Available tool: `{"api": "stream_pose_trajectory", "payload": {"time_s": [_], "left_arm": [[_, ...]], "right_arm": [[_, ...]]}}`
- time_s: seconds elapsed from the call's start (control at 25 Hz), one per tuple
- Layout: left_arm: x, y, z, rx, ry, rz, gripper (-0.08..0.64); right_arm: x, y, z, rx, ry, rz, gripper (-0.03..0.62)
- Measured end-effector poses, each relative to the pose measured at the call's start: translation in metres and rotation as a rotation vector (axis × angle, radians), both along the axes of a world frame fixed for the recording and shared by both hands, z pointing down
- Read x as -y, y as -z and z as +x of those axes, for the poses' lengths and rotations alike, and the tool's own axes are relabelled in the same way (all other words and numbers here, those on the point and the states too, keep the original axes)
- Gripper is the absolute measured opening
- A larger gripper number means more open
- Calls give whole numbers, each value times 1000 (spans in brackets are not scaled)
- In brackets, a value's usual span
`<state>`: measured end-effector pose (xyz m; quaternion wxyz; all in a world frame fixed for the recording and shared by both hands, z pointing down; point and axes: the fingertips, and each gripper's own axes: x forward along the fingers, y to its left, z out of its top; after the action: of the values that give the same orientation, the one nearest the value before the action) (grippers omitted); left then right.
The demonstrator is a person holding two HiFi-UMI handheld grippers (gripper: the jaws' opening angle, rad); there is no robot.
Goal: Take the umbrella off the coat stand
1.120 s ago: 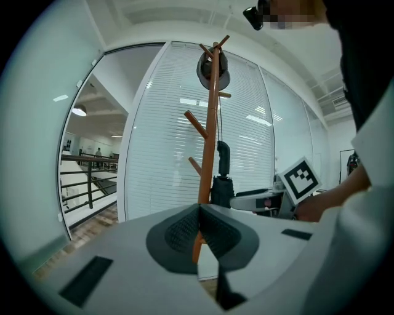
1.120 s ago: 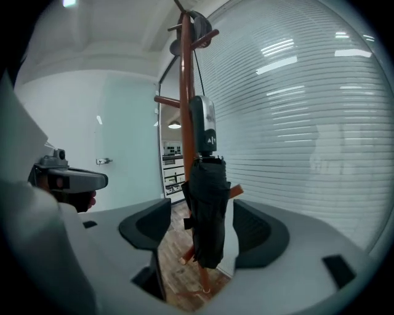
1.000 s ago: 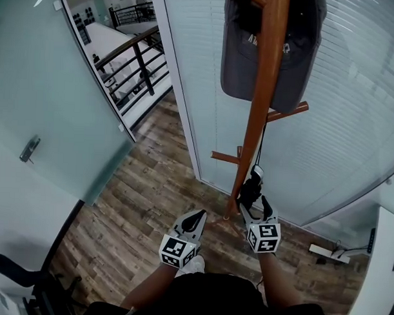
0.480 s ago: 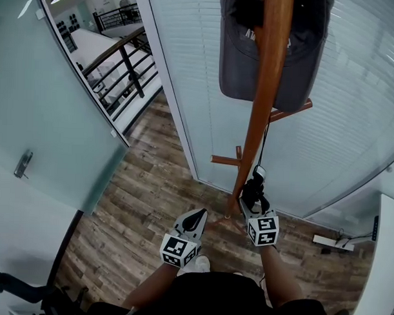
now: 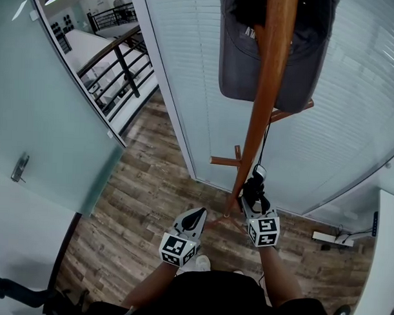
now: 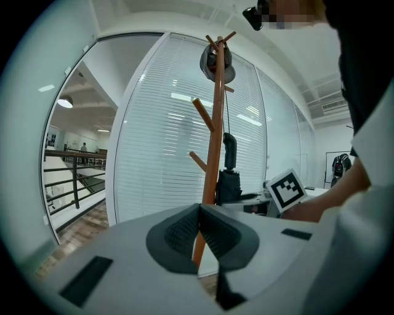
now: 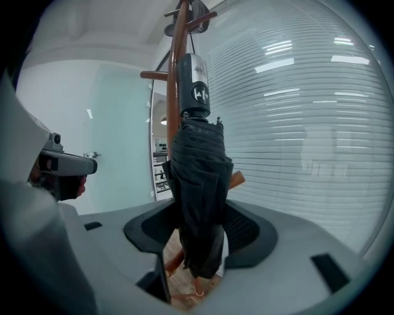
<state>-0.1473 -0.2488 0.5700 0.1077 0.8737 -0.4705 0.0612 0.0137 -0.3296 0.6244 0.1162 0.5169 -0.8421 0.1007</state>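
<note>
A folded black umbrella (image 7: 197,184) hangs by a cord from a peg of the wooden coat stand (image 5: 260,117), its grey handle (image 7: 195,86) uppermost. My right gripper (image 7: 198,231) is round the umbrella's lower half. Its jaws are closing, and the fabric fills the gap and touches both pads. In the head view the right gripper (image 5: 253,199) sits at the umbrella (image 5: 253,186), close to the pole. My left gripper (image 5: 196,218) hangs to the left and lower, shut with nothing in it. In the left gripper view the umbrella (image 6: 228,178) shows beyond the left gripper (image 6: 199,209).
A grey cap (image 5: 242,58) hangs at the top of the stand. Glass walls with white blinds (image 5: 353,127) stand right behind it. A frosted glass door (image 5: 37,116) is at the left, over wood flooring (image 5: 144,203). A power strip (image 5: 326,237) lies at the right.
The right gripper's jaws have narrowed round the umbrella. Both hands have stayed nearly where they were; the head view has shifted slightly.
</note>
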Motion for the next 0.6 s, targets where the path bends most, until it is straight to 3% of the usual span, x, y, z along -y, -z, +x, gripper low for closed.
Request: {"api": "stream_pose_trajectory", "payload": {"time_s": [0.6], "left_arm": [[0,1,4,-2,-12,5,12]], "right_arm": [[-4,73,5,97,-12,122,227]]}}
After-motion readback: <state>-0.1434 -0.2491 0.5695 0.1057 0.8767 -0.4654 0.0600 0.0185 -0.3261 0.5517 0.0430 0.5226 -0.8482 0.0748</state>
